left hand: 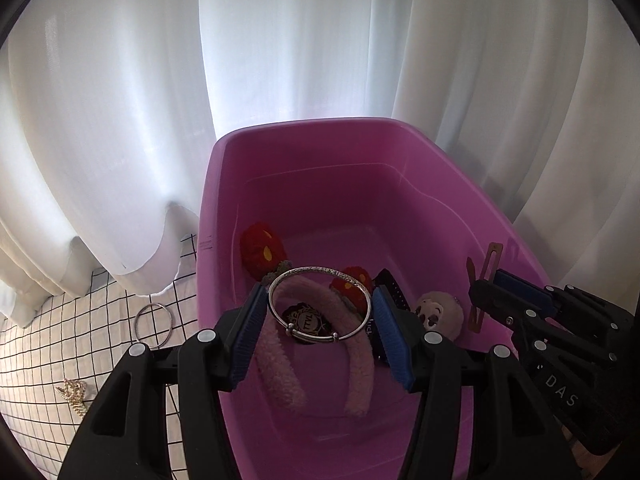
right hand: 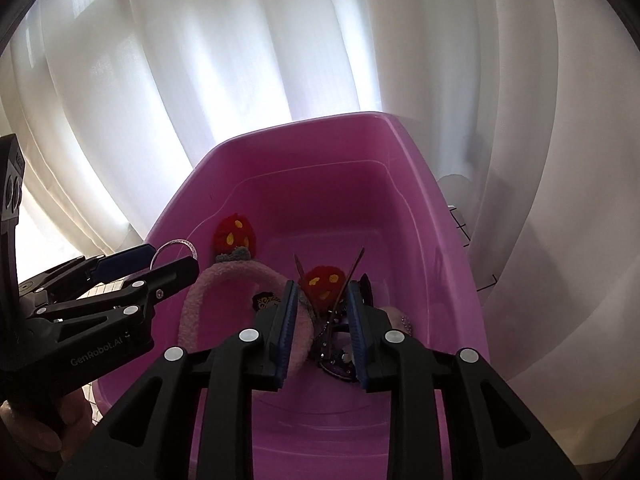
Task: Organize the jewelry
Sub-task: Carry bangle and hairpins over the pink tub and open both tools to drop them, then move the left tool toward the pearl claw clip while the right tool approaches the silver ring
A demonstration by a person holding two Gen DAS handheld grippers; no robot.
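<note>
My left gripper (left hand: 320,312) is shut on a silver bangle (left hand: 320,272), held across its width between the blue pads above the pink bin (left hand: 304,124). The right wrist view shows that gripper (right hand: 174,256) at the left with the bangle (right hand: 176,245) at its tips. My right gripper (right hand: 322,304) hangs over the bin (right hand: 304,122) with its jaws a little apart. A thin brown hair clip (right hand: 354,270) stands between them, and the pads do not seem to press it. From the left wrist view the clip (left hand: 486,276) hangs at the right gripper's (left hand: 486,284) tips.
The bin holds a pink fluffy headband (left hand: 280,380) with red strawberry ears (left hand: 262,248), a white furry piece (left hand: 438,312), a dark comb (left hand: 394,288) and a purple rhinestone piece (right hand: 340,364). Left of the bin, a second silver bangle (left hand: 154,324) and a gold chain (left hand: 74,394) lie on checked cloth. White curtains hang behind.
</note>
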